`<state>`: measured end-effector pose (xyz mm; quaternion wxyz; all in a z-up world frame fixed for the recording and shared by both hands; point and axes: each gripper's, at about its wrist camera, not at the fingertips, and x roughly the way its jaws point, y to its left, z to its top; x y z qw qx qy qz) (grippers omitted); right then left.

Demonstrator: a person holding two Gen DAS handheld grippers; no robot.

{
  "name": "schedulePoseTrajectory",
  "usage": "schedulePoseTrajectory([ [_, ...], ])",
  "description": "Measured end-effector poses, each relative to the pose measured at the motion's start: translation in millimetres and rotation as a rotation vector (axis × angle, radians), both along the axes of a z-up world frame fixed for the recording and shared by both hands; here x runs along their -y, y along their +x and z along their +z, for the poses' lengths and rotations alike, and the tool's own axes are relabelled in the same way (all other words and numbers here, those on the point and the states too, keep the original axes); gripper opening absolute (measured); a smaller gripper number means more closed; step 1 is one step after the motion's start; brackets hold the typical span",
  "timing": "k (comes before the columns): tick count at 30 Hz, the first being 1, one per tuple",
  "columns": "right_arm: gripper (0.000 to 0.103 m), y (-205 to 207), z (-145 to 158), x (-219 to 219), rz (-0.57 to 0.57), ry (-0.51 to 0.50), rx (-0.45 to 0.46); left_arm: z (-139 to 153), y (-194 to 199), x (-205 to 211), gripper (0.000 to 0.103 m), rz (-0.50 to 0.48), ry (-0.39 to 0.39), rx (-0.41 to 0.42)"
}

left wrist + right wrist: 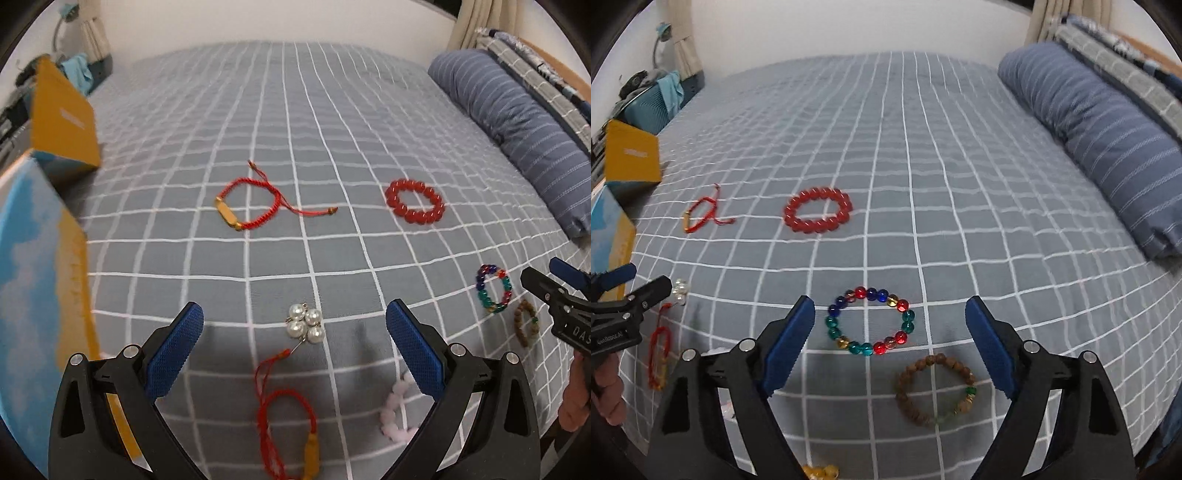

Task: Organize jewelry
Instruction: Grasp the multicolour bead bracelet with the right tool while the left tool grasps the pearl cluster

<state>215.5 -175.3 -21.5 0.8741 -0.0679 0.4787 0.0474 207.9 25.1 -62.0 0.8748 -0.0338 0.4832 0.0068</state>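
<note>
The left tool point(294, 338) hangs wide and empty over the bed point(295, 122); a pearl cluster point(306, 324) lies between its fingers, its red cord loop point(286, 421) nearer the tool. The right tool point(890, 334) is likewise wide and empty, a multicoloured bead bracelet point(870, 320) between its fingertips and a brown bead bracelet point(935, 389) just nearer.

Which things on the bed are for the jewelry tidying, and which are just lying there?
For the job:
red round-bead bracelet
red cord bracelet with gold bar
multicolour glass-bead bracelet
brown wooden-bead bracelet
white pearl cluster on red cord
pale pink bead bracelet
open yellow and blue box

Just lying about:
blue striped pillow
grey checked bedsheet
</note>
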Motion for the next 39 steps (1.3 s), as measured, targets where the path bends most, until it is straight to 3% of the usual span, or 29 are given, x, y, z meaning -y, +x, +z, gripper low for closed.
schedulePoseTrajectory([
  [7,0.066,15.1,-19.2,10.1,-0.010,0.032,-0.088,-26.6,17.9,0.2,0.088,-0.018,-0.019,-0.062],
  [16,0.044,32.4,-39.1,13.9,-0.032,0.075,-0.178,-27.7,21.8,-0.2,0.072,-0.030,-0.018,-0.084],
  [24,0.012,32.3,-40.7,10.9,-0.026,0.044,-0.186,-27.1,24.7,-1.6,0.035,-0.039,-0.036,-0.097],
  [26,0.010,32.5,-40.6,9.4,-0.028,0.047,-0.186,-26.8,23.9,-3.3,0.022,-0.035,-0.044,-0.098],
  [28,0.009,32.5,-39.5,10.0,-0.033,0.055,-0.184,-25.0,23.5,-4.5,0.021,-0.036,-0.053,-0.098],
  [30,0.009,32.3,-38.4,11.0,-0.034,0.060,-0.183,-23.6,23.1,-4.0,0.009,-0.046,-0.052,-0.099],
  [39,0.009,24.8,-26.1,13.9,-0.032,0.079,-0.158,-15.0,18.1,-3.0,0.009,-0.056,-0.068,-0.101],
])
